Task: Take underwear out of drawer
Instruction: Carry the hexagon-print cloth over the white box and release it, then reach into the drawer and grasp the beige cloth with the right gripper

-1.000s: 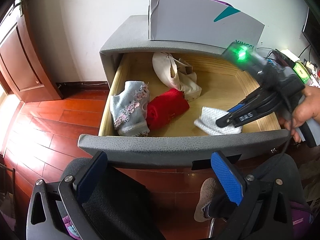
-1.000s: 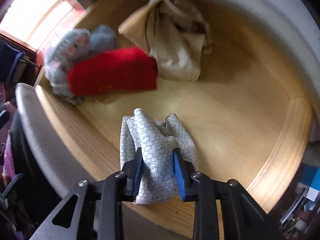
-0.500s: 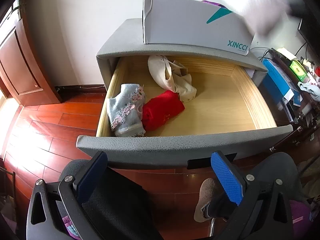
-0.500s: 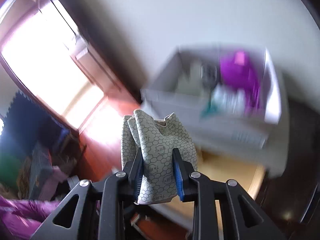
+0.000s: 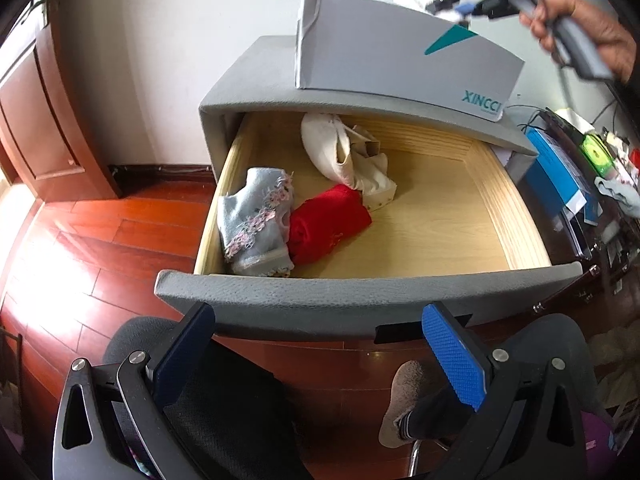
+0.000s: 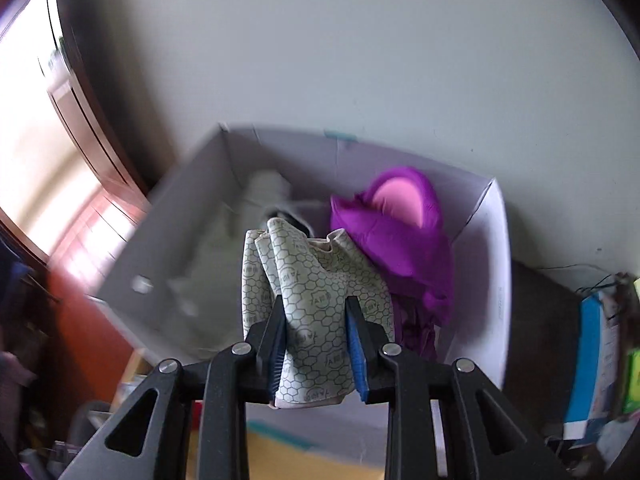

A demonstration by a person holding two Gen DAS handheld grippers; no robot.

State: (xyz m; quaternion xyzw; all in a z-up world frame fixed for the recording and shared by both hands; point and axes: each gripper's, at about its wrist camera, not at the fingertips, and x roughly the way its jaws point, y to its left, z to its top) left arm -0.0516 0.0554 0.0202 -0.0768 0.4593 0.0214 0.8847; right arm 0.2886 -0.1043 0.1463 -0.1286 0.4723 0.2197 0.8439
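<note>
The right hand-held gripper (image 6: 316,344) clenches the hexagon-print underwear (image 6: 316,300) above the grey box (image 6: 496,280). The left hand-held gripper (image 5: 320,356) hangs released before the open drawer (image 5: 360,304).

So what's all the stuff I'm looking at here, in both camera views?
drawer: 1, pale wood with grey front, pulled open
blue-grey lace underwear: 1, drawer's left front
red underwear: 1, touching the lace one
cream garment: 1, drawer's back
grey cardboard box: 1, teal logo, on the cabinet top
hexagon-print underwear: 1, pale grey-green, held above the box
purple garment: 1, pink lining, inside the box
pale garment: 1, blurred, inside the box
wooden door: 1, reddish brown, far left
cluttered side table: 1, dark, right of the drawer
left gripper: open, in front of the drawer
right gripper: shut on the hexagon-print underwear
right hand: holding its gripper
</note>
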